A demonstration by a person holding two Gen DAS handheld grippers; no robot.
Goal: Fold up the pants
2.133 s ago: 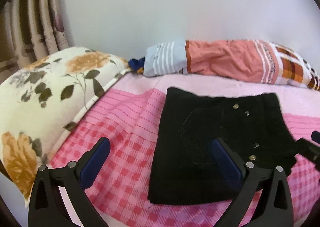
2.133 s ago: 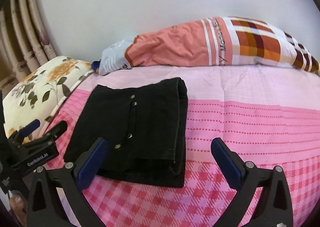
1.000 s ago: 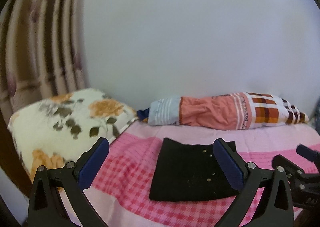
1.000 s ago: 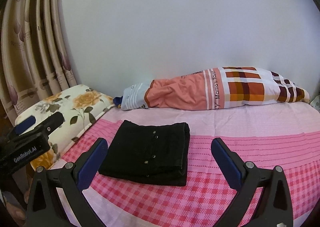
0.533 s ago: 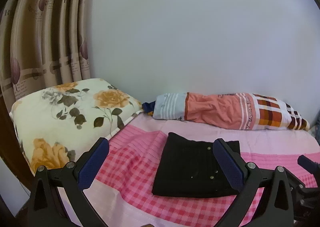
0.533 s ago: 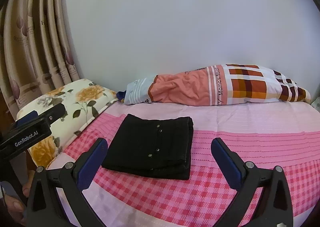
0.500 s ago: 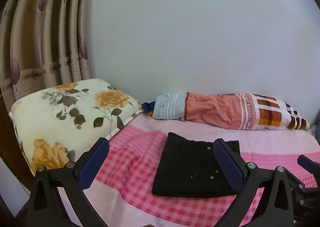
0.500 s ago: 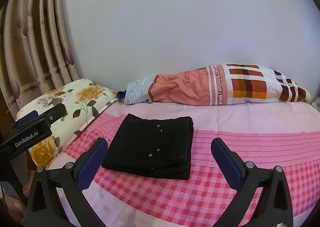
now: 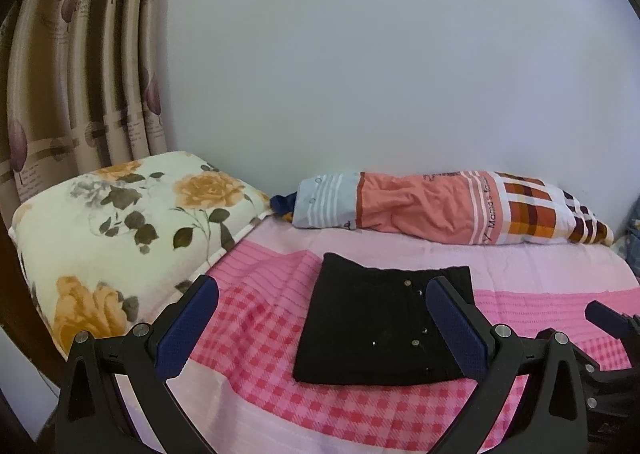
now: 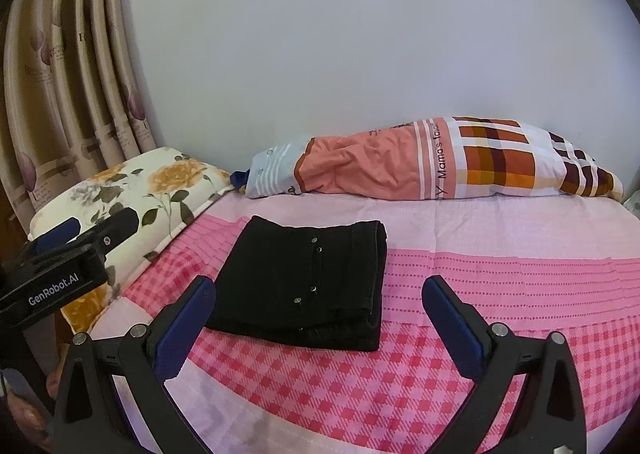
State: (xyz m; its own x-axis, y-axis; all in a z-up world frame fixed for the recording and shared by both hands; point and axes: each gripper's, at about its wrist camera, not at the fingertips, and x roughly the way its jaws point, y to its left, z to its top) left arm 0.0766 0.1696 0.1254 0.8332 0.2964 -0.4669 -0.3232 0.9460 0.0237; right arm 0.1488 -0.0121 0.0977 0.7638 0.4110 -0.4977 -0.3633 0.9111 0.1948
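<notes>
The black pants (image 9: 376,326) (image 10: 304,278) lie folded into a flat rectangle on the pink checked bedspread (image 9: 256,318) (image 10: 500,286), metal studs facing up. My left gripper (image 9: 320,330) is open and empty, held back near the bed's front edge, with the pants beyond its fingertips. My right gripper (image 10: 318,328) is also open and empty, hovering in front of the pants without touching them. The left gripper's body (image 10: 60,274) shows at the left edge of the right wrist view, and the right gripper's body (image 9: 612,334) shows at the right edge of the left wrist view.
A floral pillow (image 9: 120,230) (image 10: 132,194) lies at the left end of the bed. A rolled orange and plaid bolster (image 9: 448,210) (image 10: 432,162) rests along the white wall. Striped curtains (image 9: 76,74) hang at the far left. A hand (image 10: 24,410) shows at the lower left.
Both grippers have drawn back and up from the folded pants over two seconds, so the pants look smaller and farther. In the last half second almost nothing moved.
</notes>
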